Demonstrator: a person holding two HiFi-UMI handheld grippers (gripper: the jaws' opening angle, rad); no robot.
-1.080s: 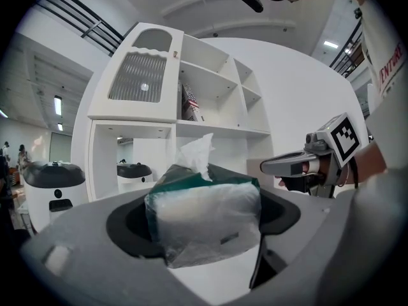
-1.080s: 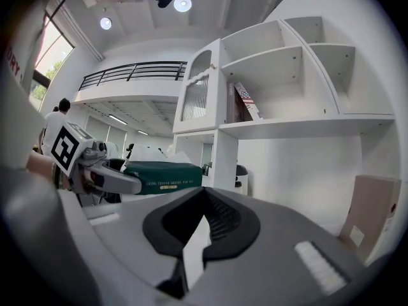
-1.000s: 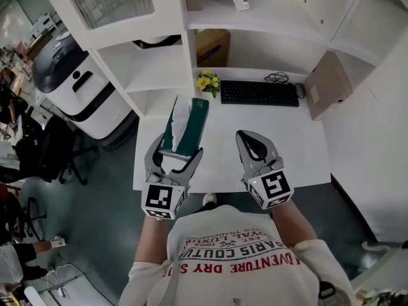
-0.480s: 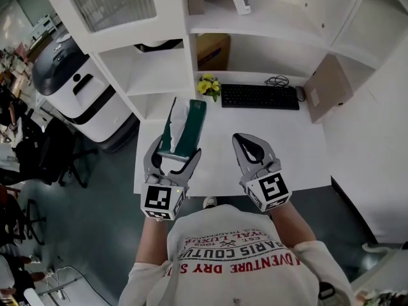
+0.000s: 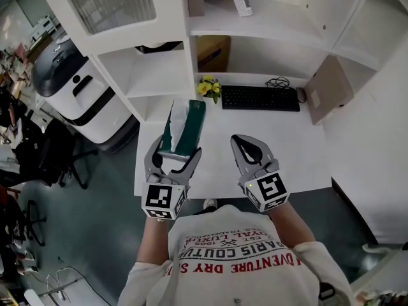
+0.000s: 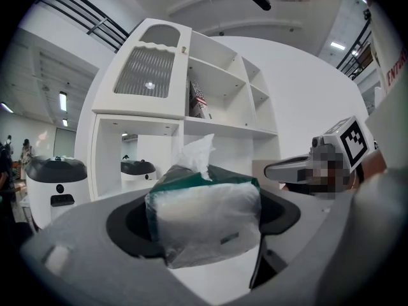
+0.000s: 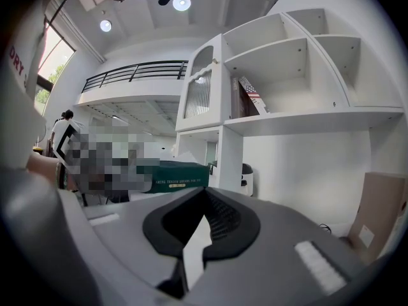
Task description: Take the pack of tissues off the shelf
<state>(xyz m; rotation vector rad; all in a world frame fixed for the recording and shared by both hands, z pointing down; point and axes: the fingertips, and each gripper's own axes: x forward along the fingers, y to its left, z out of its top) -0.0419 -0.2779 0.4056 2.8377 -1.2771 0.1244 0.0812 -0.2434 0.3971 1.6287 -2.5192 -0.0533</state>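
A dark green tissue pack (image 5: 185, 127) with a white tissue sticking out of its top hangs over the desk's left edge, in front of the white shelf unit (image 5: 167, 75). My left gripper (image 5: 175, 152) is shut on its near end. In the left gripper view the pack's clear-wrapped end (image 6: 210, 203) fills the gap between the jaws of the left gripper (image 6: 204, 234). To the right, my right gripper (image 5: 246, 140) hovers over the desk, shut and empty. In the right gripper view its tips meet (image 7: 204, 193), and the pack (image 7: 182, 175) shows to the left.
On the white desk (image 5: 299, 145) lie a black keyboard (image 5: 260, 97) and a small bunch of yellow flowers (image 5: 208, 85). A brown board (image 5: 328, 85) leans at the right. A cardboard box (image 5: 212, 50) stands under the shelf. A white and black machine (image 5: 70, 81) stands left.
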